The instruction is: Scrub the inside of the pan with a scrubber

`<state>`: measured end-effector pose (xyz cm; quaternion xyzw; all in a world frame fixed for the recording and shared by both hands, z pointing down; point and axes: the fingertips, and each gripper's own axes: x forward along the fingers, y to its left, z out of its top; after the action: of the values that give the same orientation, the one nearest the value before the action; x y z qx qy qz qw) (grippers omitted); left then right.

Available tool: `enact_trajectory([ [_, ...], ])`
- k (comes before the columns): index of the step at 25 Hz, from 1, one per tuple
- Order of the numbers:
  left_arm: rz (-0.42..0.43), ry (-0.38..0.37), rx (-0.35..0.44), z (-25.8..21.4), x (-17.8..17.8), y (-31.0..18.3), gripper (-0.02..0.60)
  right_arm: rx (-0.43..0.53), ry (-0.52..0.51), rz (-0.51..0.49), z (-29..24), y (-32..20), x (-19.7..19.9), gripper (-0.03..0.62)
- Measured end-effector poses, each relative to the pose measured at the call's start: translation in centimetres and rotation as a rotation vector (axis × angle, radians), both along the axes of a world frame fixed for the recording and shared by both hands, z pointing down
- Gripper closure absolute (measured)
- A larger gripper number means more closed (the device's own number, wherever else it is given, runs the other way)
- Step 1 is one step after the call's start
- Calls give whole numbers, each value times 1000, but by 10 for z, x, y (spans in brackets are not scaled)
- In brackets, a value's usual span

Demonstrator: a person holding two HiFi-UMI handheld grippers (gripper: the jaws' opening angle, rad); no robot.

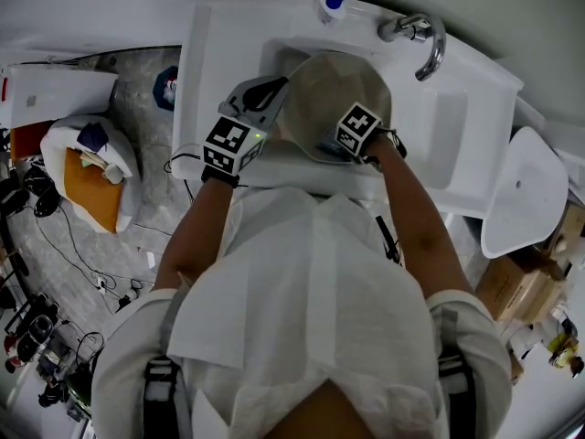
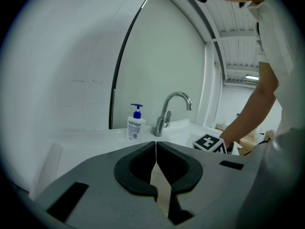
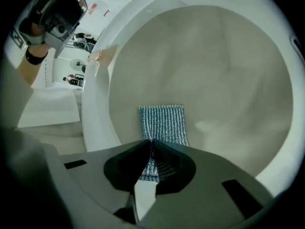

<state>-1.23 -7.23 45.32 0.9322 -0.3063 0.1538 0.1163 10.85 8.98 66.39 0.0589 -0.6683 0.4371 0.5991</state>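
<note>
Right gripper view shows the right hand-held gripper (image 3: 151,142) clamped on a mesh scrubber (image 3: 162,123) laid against the beige inside of the pan (image 3: 214,70), which sits in the sink (image 1: 457,126) for scrubbing, while the left hand-held gripper (image 2: 156,143), closed and empty, hovers beside its rim.

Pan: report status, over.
Right gripper shut on mesh scrubber, scrubber flat against inside of pan. Left gripper shut, nothing seen between its jaws, beside the pan's rim. Nothing in the way.

The pan (image 3: 214,70) is beige inside. The scrubber (image 3: 163,123) is silvery-blue ribbed mesh. The sink (image 1: 462,126) is white.
</note>
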Motion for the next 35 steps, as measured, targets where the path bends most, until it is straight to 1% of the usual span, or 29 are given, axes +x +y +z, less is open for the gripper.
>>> enact_trajectory([
  [2,-6,0,-1,0,0,0,563,6,44,-44,2,-4,16,563],
  [6,-15,-1,-5,2,-1,-2,563,50,144,-121,6,-19,43,563],
  [8,-19,-1,-7,3,-1,-2,563,66,182,-152,8,-23,50,562],
  [10,-22,1,-8,4,-1,-3,563,63,195,-170,9,-21,49,563],
  [12,-24,4,-9,3,0,-6,563,27,163,-166,7,-13,39,563],
  [15,-25,6,-12,4,1,-9,563,-62,34,-113,0,3,8,563],
  [17,-24,7,-14,5,3,-11,563,-84,-34,-82,-3,6,-5,565],
  [19,-20,7,-16,6,5,-11,563,-87,-50,-76,-3,7,-4,565],
  [22,-21,7,-25,9,6,-12,563,-66,-1,-117,0,3,13,565],
  [26,-15,2,-35,13,8,-13,563,1,111,-196,7,-16,45,565],
  [28,-14,3,-37,14,9,-14,563,36,160,-215,11,-27,59,565],
  [32,-13,2,-37,14,9,-17,563,101,210,-196,19,-43,72,565],
  [35,-14,0,-37,14,8,-18,563,148,275,-156,21,-53,79,565],
])
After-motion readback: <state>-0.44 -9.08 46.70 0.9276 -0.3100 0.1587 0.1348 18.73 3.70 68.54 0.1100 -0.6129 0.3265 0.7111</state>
